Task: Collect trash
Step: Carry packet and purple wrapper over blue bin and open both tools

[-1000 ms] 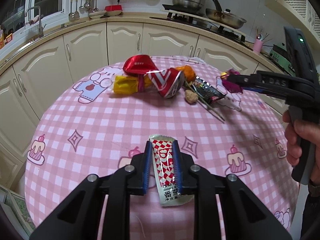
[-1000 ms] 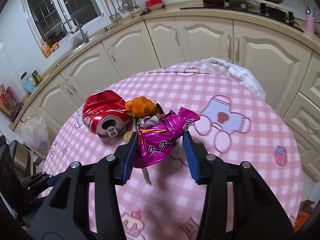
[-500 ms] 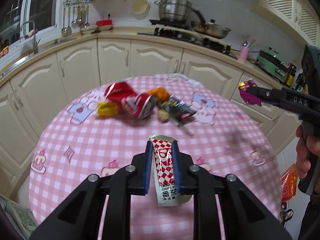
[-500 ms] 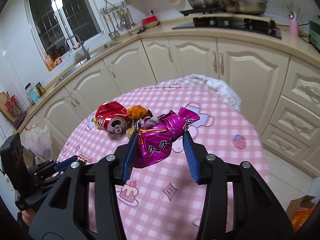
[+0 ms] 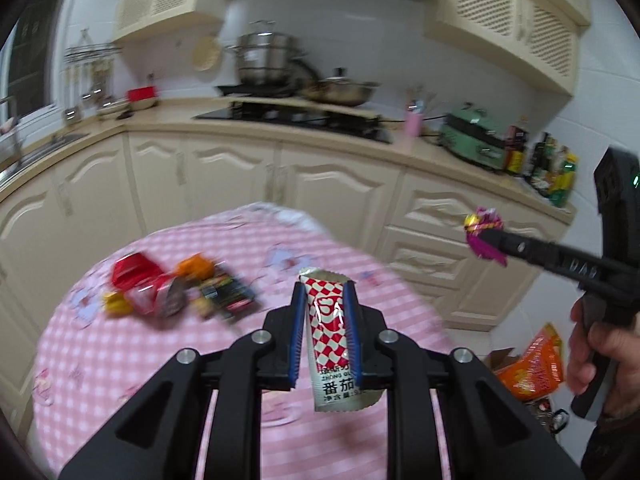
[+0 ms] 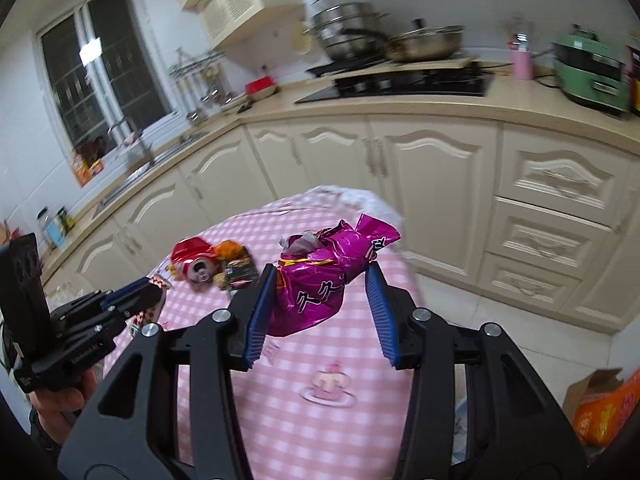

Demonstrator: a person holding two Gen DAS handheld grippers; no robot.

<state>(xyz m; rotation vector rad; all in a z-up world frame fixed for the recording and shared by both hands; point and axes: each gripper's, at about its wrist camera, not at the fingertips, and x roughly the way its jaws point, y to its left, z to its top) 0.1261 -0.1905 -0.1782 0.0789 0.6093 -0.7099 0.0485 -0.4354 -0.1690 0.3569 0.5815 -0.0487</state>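
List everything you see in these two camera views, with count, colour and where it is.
sauce packet: 1, red-white checked, in left gripper
wrapper: 1, magenta, in right gripper
crushed can: 1, red, on table
black packet: 1, beside can
table: 1, pink checked cloth
pots: 2, steel, on stove
orange bags: floor, right of table
left gripper: shut on packet
right gripper: holding wrapper
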